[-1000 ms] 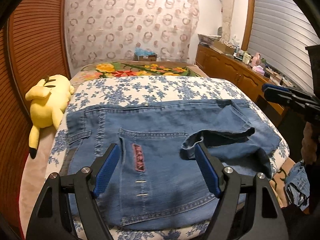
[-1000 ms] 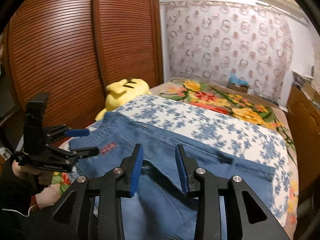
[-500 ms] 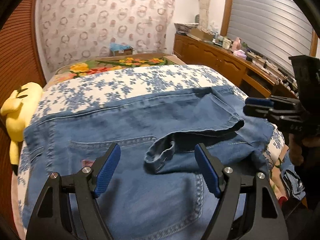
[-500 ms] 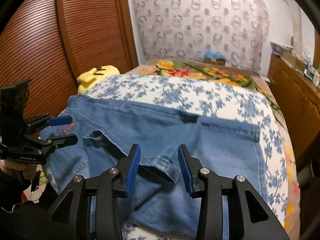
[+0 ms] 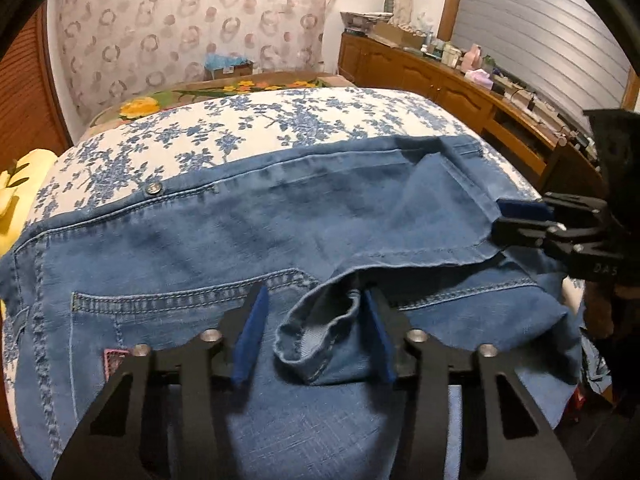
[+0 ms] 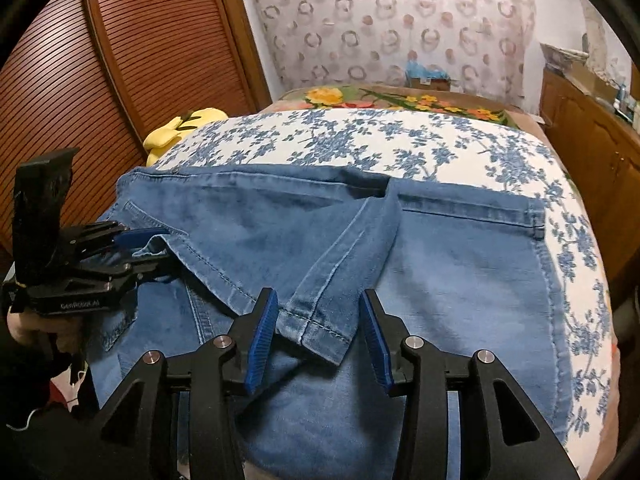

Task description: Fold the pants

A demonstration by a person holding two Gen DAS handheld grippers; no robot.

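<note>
the jeans (image 5: 280, 232) lay across the bed (image 5: 280, 120), legs already doubled back over the seat. the left gripper (image 5: 312, 336) was closing on a rumpled hem (image 5: 316, 332) near the back pocket, pads not yet pinching, likely to lift it. a second earlier it hung wide above the pocket. the right gripper (image 6: 316, 332) straddled the other hem (image 6: 320, 332), half open, slightly wider than before.

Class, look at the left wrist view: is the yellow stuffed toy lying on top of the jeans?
No, the stuffed toy lies beside the bed's edge, off the jeans.
</note>
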